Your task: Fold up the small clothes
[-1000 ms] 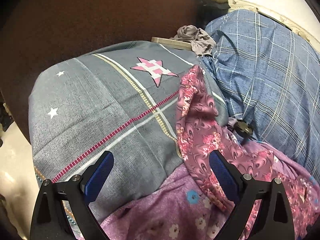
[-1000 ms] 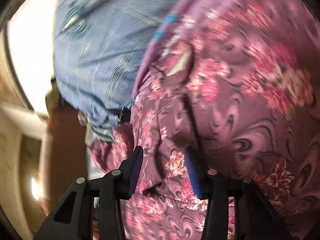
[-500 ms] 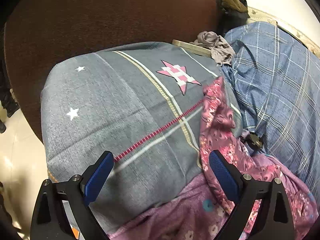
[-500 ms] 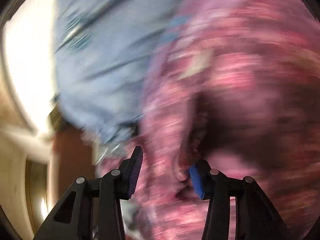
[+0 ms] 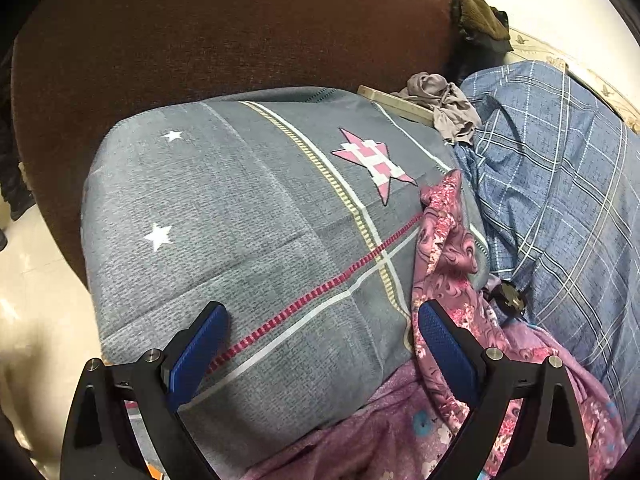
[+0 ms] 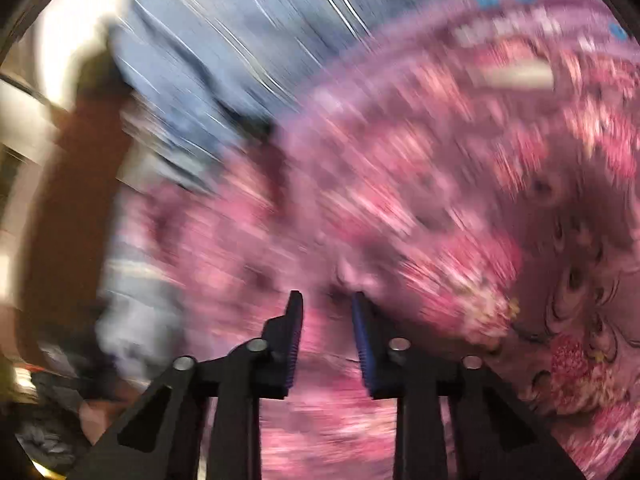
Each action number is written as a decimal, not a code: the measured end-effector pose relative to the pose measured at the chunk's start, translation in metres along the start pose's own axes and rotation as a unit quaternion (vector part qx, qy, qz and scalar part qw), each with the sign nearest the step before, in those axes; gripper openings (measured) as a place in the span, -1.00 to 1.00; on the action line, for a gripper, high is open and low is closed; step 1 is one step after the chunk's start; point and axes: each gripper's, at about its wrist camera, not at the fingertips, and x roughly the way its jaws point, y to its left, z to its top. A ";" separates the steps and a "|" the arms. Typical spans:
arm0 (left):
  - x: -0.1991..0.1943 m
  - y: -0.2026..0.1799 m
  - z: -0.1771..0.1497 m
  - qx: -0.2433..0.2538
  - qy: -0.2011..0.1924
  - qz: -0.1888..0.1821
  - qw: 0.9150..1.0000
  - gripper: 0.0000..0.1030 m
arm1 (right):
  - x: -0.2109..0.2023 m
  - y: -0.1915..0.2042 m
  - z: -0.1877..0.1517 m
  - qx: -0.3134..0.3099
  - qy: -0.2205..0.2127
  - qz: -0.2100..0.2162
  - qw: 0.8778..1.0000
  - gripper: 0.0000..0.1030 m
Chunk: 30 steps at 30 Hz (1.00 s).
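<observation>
L tool [image 5: 322,346] wide over grey woven cover [image 5: 240,220]; R tool [image 6: 326,332] closing, blurred floral garment [image 6: 440,200] between pads.

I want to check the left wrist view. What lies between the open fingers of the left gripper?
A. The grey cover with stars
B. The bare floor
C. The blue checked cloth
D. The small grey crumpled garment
A: the left gripper stands open over the grey star cover, whose red stripe runs between its fingers.

light: dim, warm indoor
glare: blown-out wall [image 6: 76,52]
left view: sharp, corners go black
right view: heavy motion smear, cloth [image 6: 400,200] streaky
</observation>
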 end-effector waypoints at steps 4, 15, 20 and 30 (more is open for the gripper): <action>0.004 -0.006 0.003 0.005 -0.012 -0.023 1.000 0.76 | -0.038 0.001 -0.007 -0.046 -0.040 0.003 0.998 -0.60; 0.081 -0.079 0.022 0.115 -0.011 0.009 0.993 0.81 | -0.076 -0.027 -0.031 -0.060 -0.066 -0.007 0.996 -0.59; 0.104 -0.099 0.024 0.155 -0.009 0.006 0.988 -0.82 | -0.081 -0.021 -0.034 -0.074 -0.079 -0.009 0.994 -0.59; 0.034 -0.161 0.016 0.207 -0.068 -0.167 0.962 -0.95 | -0.127 -0.073 -0.022 0.010 -0.147 -0.008 0.989 -0.59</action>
